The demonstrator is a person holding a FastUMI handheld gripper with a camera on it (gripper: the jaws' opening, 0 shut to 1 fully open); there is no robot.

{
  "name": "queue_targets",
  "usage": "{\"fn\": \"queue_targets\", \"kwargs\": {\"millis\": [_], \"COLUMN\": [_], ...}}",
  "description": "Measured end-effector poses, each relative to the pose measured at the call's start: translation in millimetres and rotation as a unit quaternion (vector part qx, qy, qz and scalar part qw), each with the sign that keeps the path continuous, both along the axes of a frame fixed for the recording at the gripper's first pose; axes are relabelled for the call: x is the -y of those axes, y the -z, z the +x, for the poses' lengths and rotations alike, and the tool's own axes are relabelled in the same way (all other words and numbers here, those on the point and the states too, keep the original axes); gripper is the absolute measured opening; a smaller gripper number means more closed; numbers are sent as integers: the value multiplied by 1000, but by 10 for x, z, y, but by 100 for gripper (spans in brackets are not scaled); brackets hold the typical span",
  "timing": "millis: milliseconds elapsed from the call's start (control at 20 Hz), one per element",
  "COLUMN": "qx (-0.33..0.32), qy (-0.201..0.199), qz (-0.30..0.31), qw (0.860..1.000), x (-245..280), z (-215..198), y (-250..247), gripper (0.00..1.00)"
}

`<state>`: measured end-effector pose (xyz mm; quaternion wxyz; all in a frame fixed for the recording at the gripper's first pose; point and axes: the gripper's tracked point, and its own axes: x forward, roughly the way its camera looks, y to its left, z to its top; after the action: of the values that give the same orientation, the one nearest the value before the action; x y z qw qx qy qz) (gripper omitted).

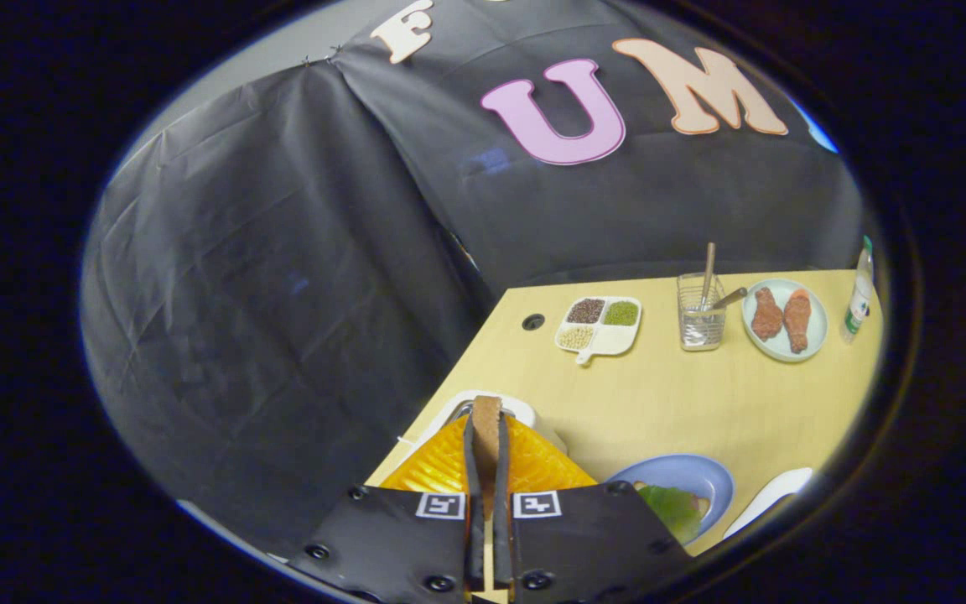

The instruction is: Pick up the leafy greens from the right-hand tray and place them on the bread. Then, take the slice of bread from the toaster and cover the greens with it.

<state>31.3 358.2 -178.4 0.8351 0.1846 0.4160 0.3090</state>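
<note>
My gripper (485,429) is shut on a slice of bread (486,436), held edge-on between the two fingers and raised above the white toaster (516,410), whose top shows just beyond the fingertips. To the right of the fingers sits a blue plate (705,478) with leafy greens (672,507) lying on a bread slice whose edge peeks out beside them. The part of the toaster below the fingers is hidden.
A white tray (772,497) edge lies right of the blue plate. Farther back on the wooden table (659,394) stand a white divided dish of grains (600,325), a wire cup with utensils (701,319), a plate with two drumsticks (785,320) and a bottle (859,294).
</note>
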Motion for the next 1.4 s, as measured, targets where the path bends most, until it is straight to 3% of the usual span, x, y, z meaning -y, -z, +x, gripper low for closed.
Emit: {"fn": "queue_targets", "kwargs": {"millis": [300,850,1400], "qx": [-3,-57,-101], "qy": [29,74,112], "qz": [6,-11,-6], "qw": [1000,996,989], "x": [334,951,1145], "z": [34,-215,-379], "y": [5,584,1130], "gripper": [7,7,7]}}
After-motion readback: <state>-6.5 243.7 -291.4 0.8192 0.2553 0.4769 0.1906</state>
